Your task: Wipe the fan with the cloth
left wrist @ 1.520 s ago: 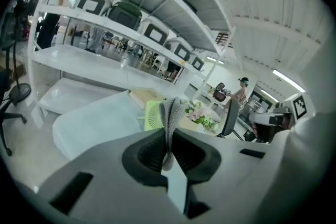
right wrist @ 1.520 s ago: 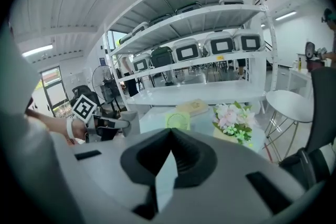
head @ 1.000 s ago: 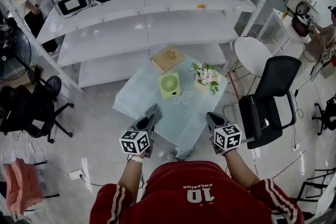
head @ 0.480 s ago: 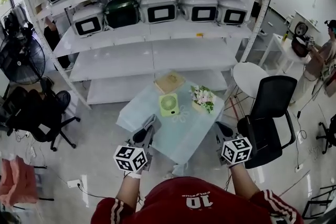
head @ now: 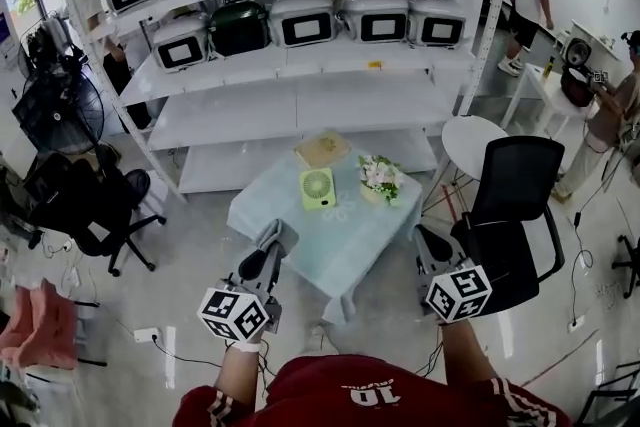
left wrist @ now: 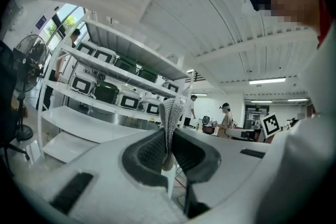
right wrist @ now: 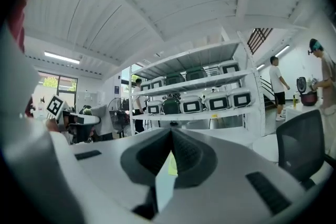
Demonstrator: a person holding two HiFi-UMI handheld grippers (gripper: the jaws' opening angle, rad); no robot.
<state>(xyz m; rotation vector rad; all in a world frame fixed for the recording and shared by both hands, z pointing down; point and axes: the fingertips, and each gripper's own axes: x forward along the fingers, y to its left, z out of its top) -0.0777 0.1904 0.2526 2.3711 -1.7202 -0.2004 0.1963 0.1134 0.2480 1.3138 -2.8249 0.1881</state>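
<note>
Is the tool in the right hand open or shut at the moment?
Shut. In the right gripper view, the right tool has both jaws touching at the tips, with nothing between them.

I've pulled back: the left tongs (head: 273, 233) and right tongs (head: 426, 237) now sit lower and wider apart, nearer the worktop's (head: 350, 237) near edges and farther from the fan (head: 317, 188).

A fan (head: 318, 188) stands toward the far side of the table (head: 300, 245), flowers (head: 380, 177) just right of it. A flat square item (head: 322, 150) lies at the far edge, shelving (head: 300, 115) behind.
</note>
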